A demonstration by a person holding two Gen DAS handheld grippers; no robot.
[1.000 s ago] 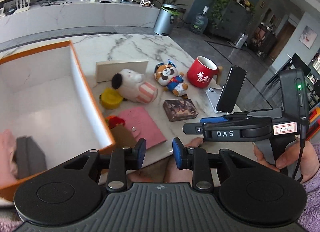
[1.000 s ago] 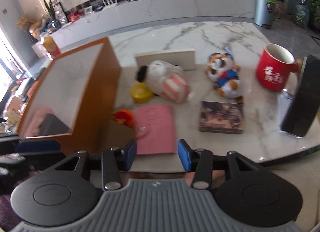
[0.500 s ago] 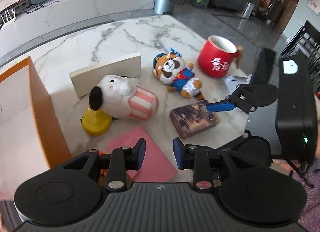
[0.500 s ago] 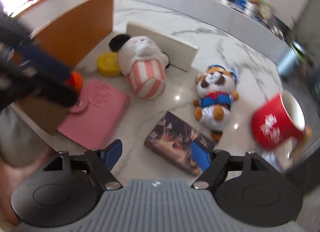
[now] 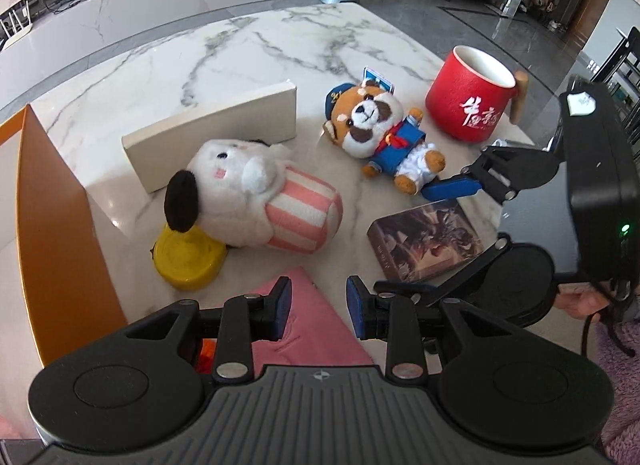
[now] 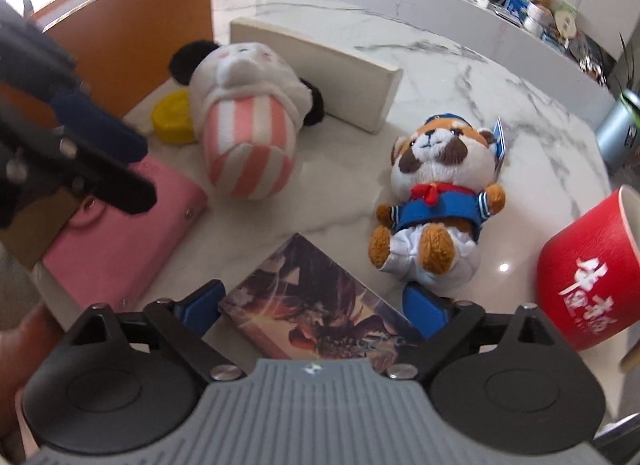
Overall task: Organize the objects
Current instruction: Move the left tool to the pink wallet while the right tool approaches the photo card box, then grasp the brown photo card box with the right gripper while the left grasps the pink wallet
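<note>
Right tongs (image 6: 312, 305) gape astride the stiff, light, slick picture-printed box (image 6: 316, 305): pinch its side edges; left tongs (image 5: 316, 305), at nine o'clock, idle open.

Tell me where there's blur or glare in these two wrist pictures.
Left wrist view: sharp, though fisheye bends the marble table edges. Right wrist view: left gripper smeared by blur, window blown out top left, small glare spot on the table beside the red mug.

Right claw (image 6: 314, 311) has spread wide, now straddling printed box (image 6: 316, 305).
</note>
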